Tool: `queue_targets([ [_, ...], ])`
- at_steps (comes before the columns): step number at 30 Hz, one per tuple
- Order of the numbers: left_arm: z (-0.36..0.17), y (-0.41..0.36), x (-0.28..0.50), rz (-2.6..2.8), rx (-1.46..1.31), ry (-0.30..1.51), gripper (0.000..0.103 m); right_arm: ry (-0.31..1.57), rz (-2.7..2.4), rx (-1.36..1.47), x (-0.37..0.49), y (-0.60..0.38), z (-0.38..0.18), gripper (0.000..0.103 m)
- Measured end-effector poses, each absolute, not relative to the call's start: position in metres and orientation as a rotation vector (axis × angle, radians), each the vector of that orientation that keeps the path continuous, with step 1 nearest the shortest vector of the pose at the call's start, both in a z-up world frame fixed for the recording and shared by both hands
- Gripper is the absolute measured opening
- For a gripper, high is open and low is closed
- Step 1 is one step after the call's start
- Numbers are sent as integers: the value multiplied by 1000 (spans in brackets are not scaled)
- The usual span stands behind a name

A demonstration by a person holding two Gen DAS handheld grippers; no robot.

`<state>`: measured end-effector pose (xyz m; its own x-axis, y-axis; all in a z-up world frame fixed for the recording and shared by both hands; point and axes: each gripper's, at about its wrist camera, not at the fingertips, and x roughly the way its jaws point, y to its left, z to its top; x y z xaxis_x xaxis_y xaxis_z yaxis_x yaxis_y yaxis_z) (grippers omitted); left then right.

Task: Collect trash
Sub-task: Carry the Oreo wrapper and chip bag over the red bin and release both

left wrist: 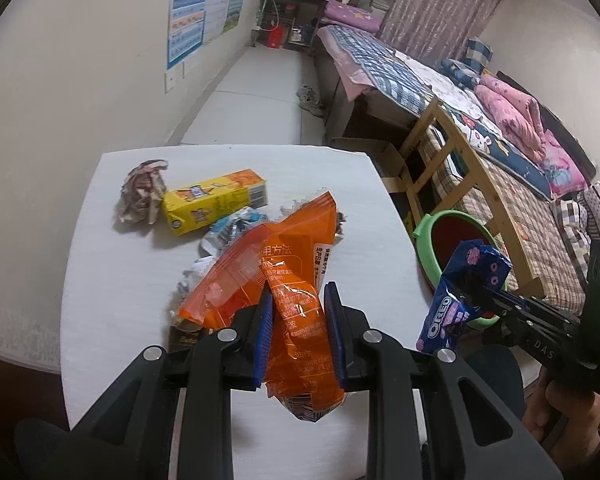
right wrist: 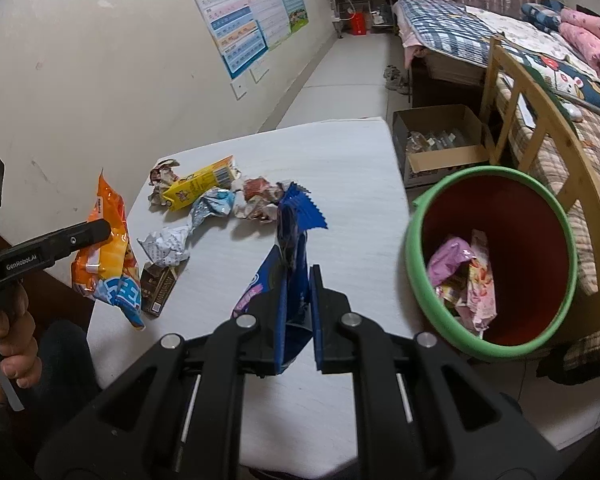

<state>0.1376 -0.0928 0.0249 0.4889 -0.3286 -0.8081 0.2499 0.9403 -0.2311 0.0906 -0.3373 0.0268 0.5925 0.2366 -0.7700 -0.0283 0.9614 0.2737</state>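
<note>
My left gripper (left wrist: 298, 300) is shut on an orange snack bag (left wrist: 276, 264) and holds it above the white table (left wrist: 112, 280); the bag also shows in the right wrist view (right wrist: 108, 248). My right gripper (right wrist: 298, 280) is shut on a blue Oreo wrapper (right wrist: 292, 236), also seen in the left wrist view (left wrist: 456, 292), near the table's right edge. A red bin with a green rim (right wrist: 416, 264) stands to the right of the table and holds several wrappers (right wrist: 468, 280). On the table lie a yellow carton (left wrist: 214, 200), crumpled wrappers (left wrist: 142, 192) and a small brown box (right wrist: 158, 286).
A cardboard box (right wrist: 440, 148) stands on the floor behind the bin. A wooden bed frame (right wrist: 540, 120) and beds fill the right side. A wall with posters (right wrist: 244, 12) runs along the left. A shelf stands at the far end.
</note>
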Motion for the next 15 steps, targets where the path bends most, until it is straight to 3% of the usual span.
queue_targets([
  [15, 30, -163, 139, -435, -38, 1008, 22, 907, 87, 265, 81, -396, 37, 11],
])
